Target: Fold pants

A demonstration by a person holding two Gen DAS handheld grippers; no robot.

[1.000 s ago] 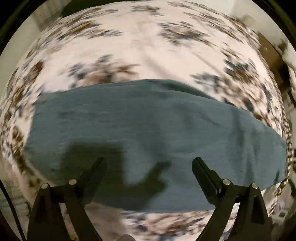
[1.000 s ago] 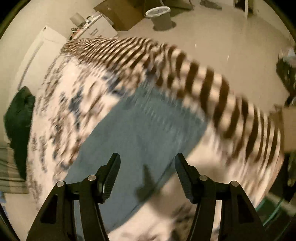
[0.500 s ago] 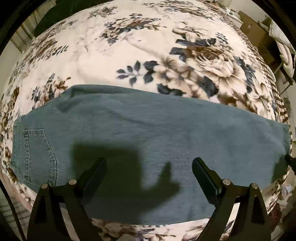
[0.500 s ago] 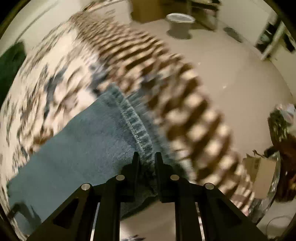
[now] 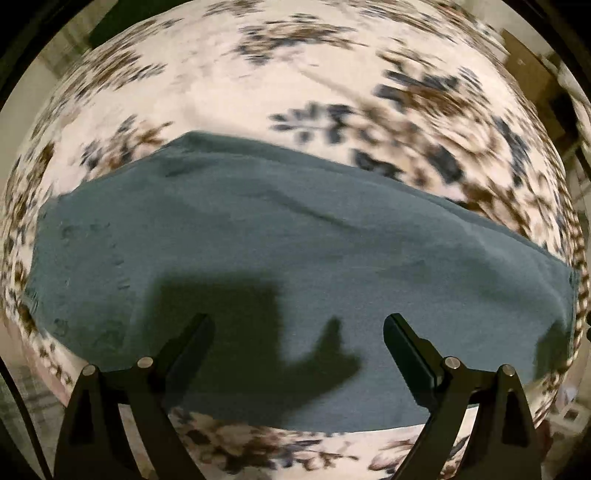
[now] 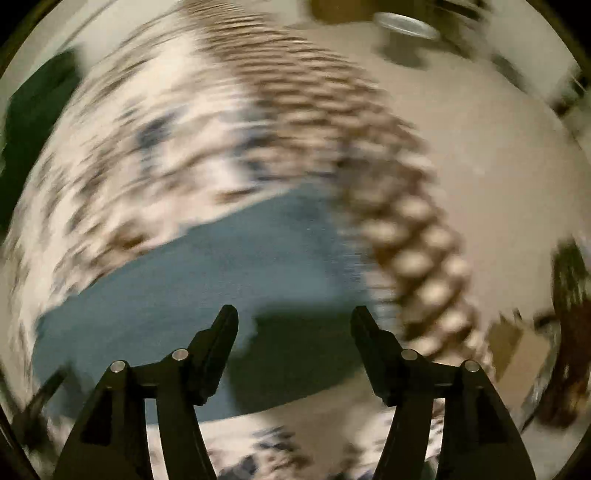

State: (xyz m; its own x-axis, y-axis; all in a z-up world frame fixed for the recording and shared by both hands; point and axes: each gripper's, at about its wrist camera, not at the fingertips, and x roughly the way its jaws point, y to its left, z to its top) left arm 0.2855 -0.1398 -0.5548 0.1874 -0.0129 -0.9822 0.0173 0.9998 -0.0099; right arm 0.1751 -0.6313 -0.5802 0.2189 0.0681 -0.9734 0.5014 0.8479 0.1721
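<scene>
Bare beige floor (image 6: 461,155) lies past the bed's striped edge, with a bin (image 6: 404,27) standing well off on it. We see a flowered blanket (image 5: 258,74) covering the bed, blurred in both views. On it the blue-green pants (image 5: 295,229) lie flat in a long band, one end reaching the striped edge, blanket showing on both long sides. Our left gripper (image 5: 297,332) hangs over them spread wide and holding nothing; our right gripper (image 6: 293,321) is likewise parted and holds nothing.
</scene>
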